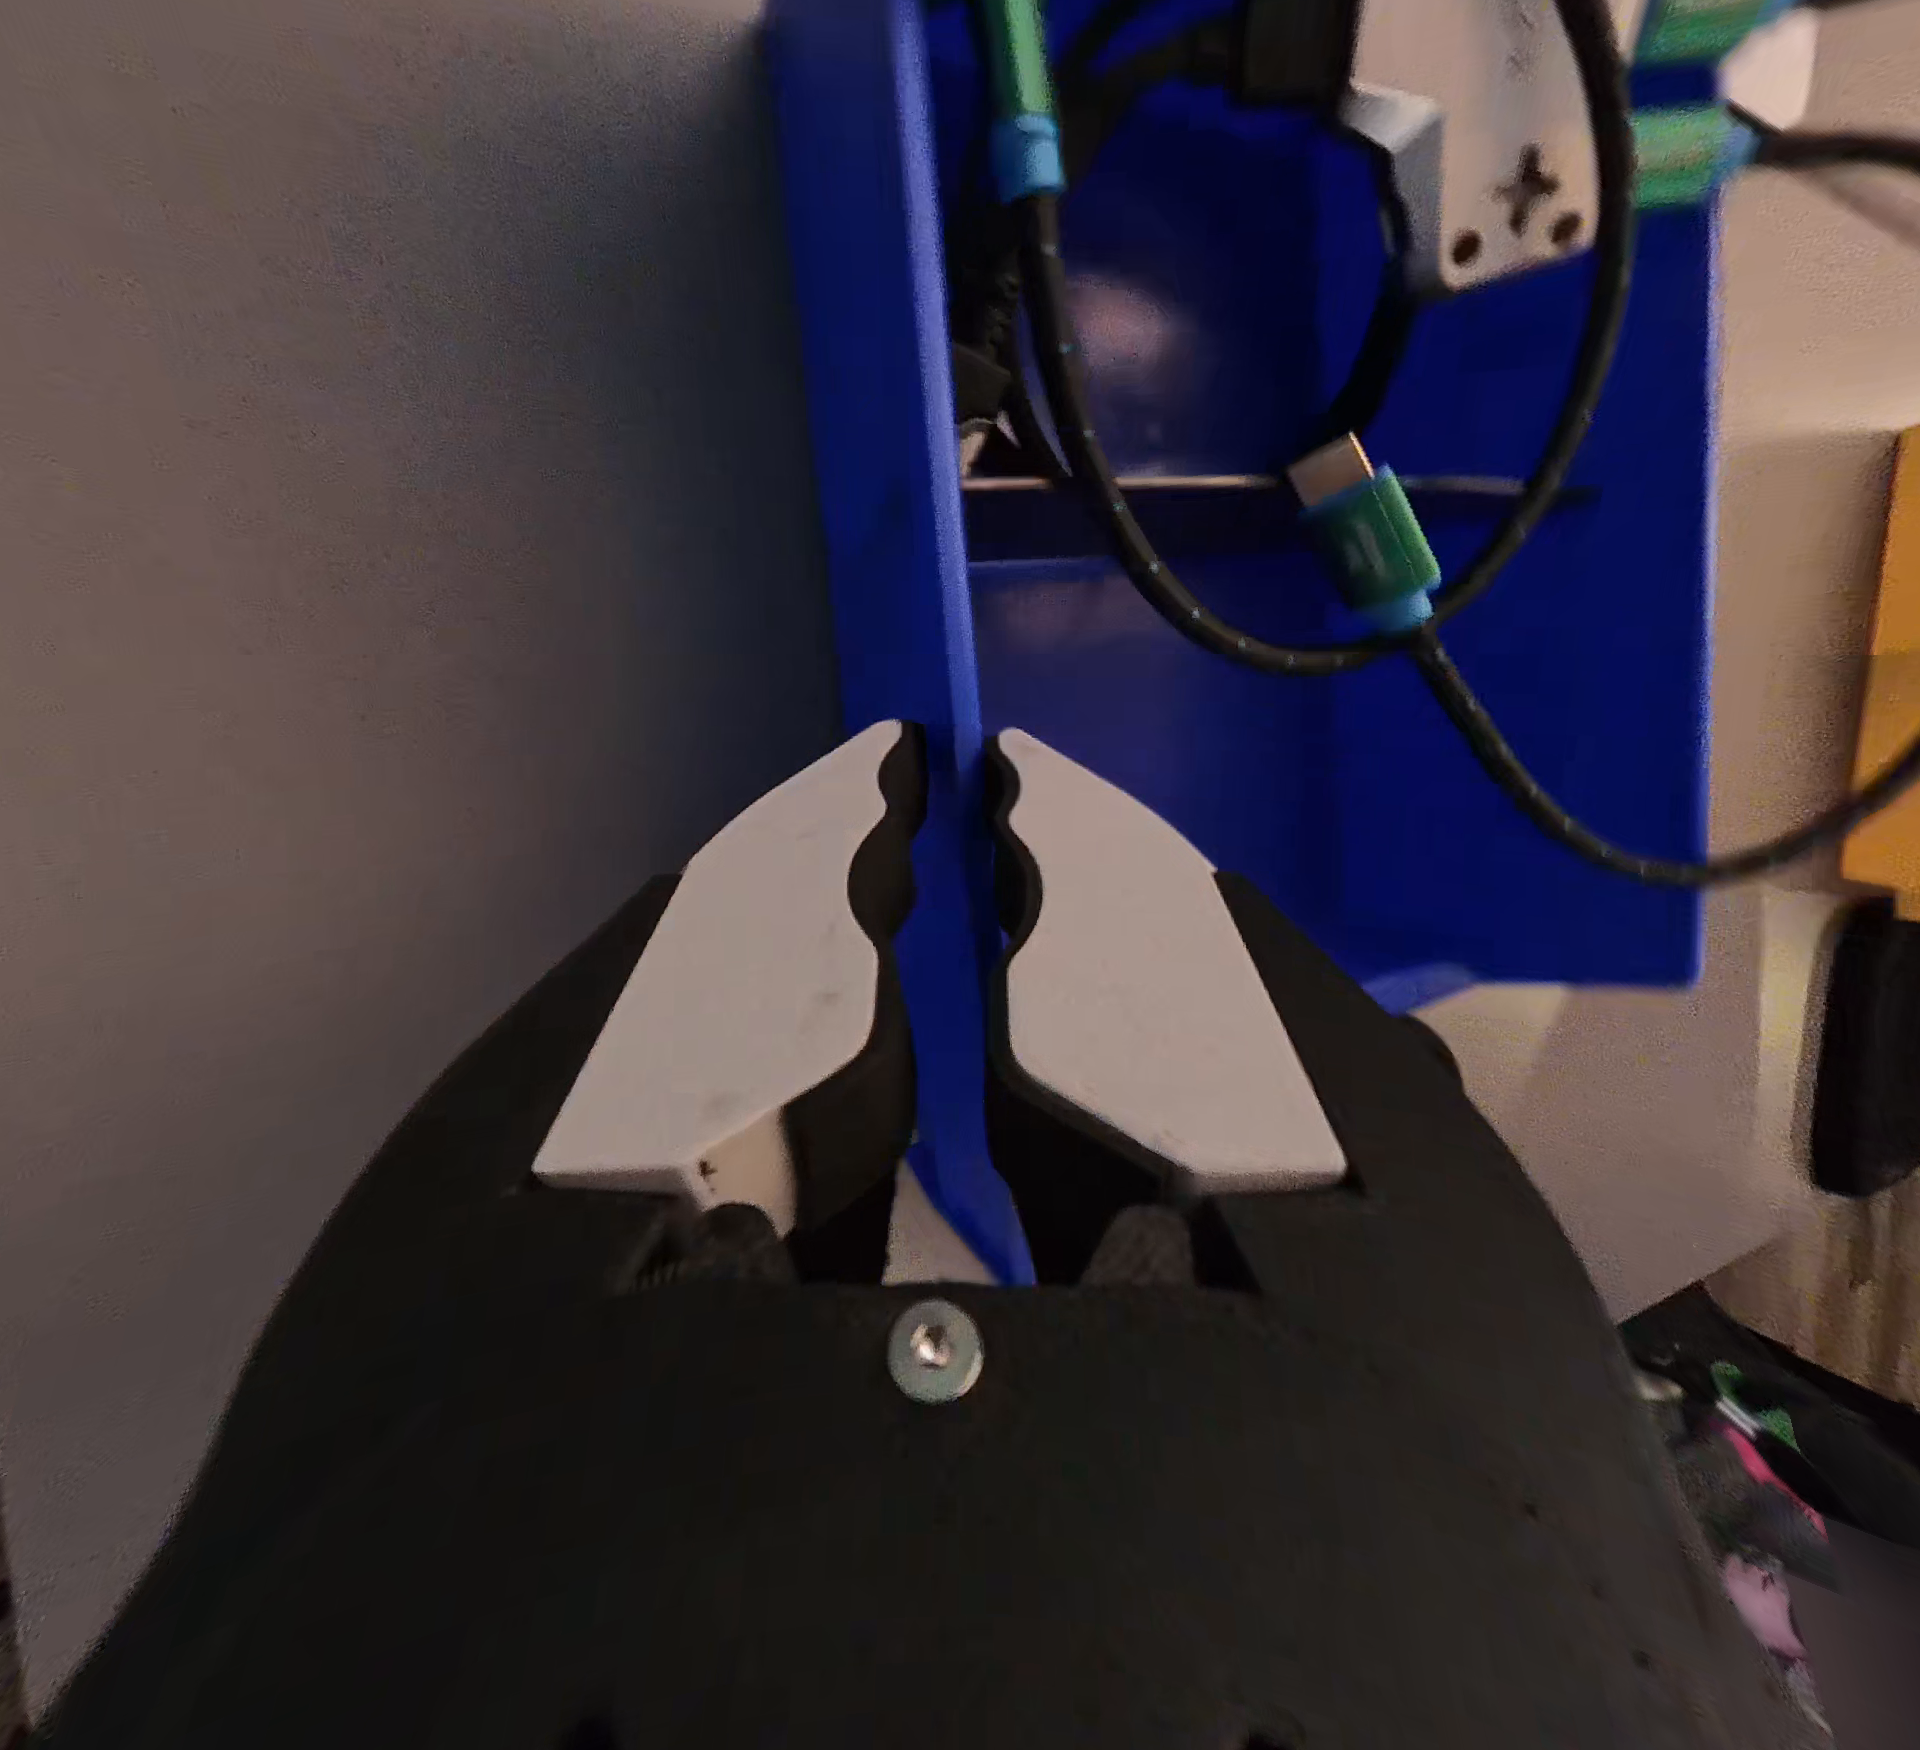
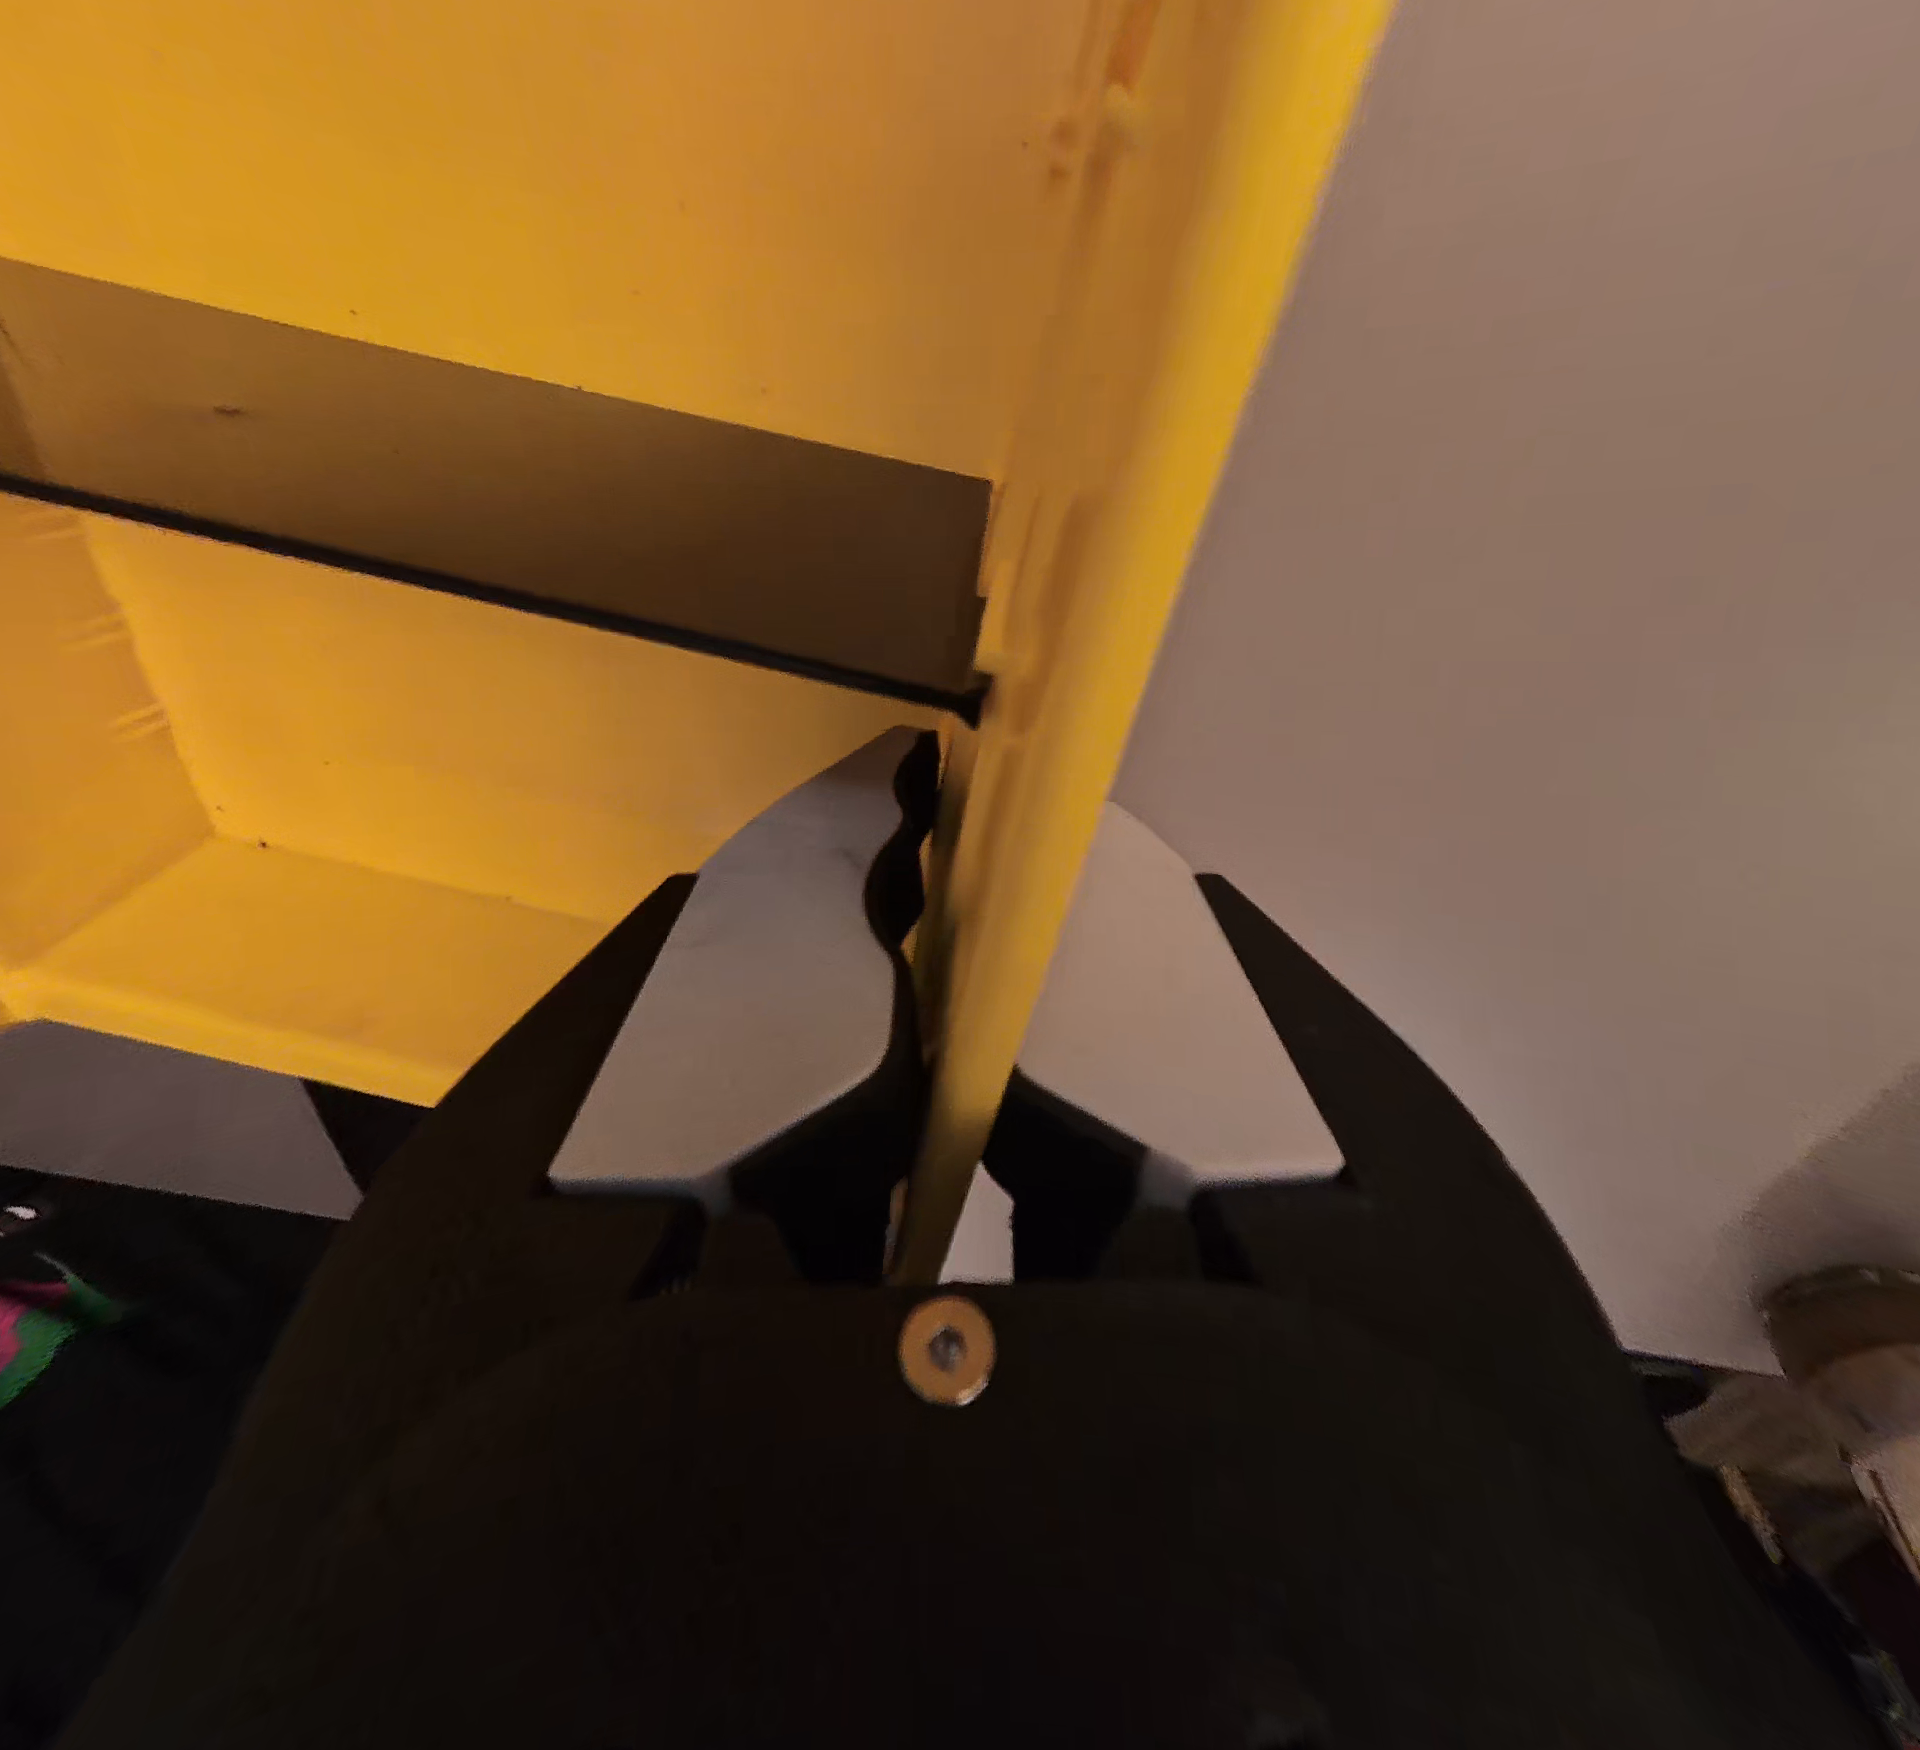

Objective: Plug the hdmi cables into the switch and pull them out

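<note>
The right gripper (image 2: 951, 750) clamps the side wall of a yellow bin (image 2: 1049, 869), its dark divider slot (image 2: 499, 588) visible inside.

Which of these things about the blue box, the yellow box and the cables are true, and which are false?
1. The left gripper has its jaws shut on the side wall of the blue plastic bin. True.
2. The right gripper grips a red bin. False: it clamps the side wall of the yellow plastic bin.
3. Black braided cables with green plugs lie inside the blue plastic bin. True.
4. The yellow plastic bin is full of cables. False: no cable shows in the part seen.
5. The loose green plug with the silver tip is held by a gripper. False: it lies free in the blue plastic bin.
</note>
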A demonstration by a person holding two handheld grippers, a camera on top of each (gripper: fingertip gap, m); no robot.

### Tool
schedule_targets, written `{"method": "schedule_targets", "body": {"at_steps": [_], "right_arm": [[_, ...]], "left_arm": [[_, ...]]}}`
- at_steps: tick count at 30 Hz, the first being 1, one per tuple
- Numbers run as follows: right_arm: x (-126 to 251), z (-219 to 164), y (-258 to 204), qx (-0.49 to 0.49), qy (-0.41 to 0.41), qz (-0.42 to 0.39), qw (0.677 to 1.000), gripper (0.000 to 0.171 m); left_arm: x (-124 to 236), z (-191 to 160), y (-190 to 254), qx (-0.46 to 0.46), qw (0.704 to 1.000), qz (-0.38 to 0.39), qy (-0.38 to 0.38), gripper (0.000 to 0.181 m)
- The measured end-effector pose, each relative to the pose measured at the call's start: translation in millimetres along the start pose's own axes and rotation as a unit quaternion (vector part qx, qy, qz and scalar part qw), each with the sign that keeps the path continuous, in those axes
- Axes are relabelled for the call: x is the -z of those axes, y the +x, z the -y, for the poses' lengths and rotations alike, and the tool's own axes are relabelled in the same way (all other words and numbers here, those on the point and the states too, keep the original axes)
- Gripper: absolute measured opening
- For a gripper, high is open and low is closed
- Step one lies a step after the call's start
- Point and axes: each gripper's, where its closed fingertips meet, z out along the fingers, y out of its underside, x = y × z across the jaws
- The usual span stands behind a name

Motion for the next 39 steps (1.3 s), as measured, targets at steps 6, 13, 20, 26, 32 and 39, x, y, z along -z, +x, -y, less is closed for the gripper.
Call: {"method": "schedule_targets", "body": {"at_steps": [6, 13, 20, 26, 32, 39], "right_arm": [[0.2, -10.0, 45.4, -0.055, -0.025, 0.008, 0.998, 0.006], [0.0, -13.9, 43.9, -0.081, -0.024, 0.0, 0.996, 0.004], [-0.4, -20.0, 42.0, -0.11, -0.014, 0.006, 0.994, 0.004], [-0.1, -18.7, 45.2, -0.125, -0.014, 0.014, 0.992, 0.004], [0.3, -15.6, 52.1, -0.123, -0.018, 0.007, 0.992, 0.004], [-0.2, -14.3, 50.8, -0.133, -0.024, 0.0, 0.991, 0.006]], "left_arm": [[4.9, -1.4, -6.3, -0.008, 1.0, -0.014, 0.017, 0.012], [3.3, -0.6, -6.9, -0.07, 0.997, 0.031, 0.0, 0.01], [-2.6, 3.7, 0.9, -0.099, 0.995, 0.005, 0.015, 0.01], [-7.3, 3.3, 8.7, -0.137, 0.991, 0.009, 0.004, 0.009], [-9.3, 3.0, 12.2, -0.155, 0.988, 0.009, 0.004, 0.008], [-8.6, 1.7, 11.8, -0.166, 0.986, 0.023, 0.001, 0.008]]}}
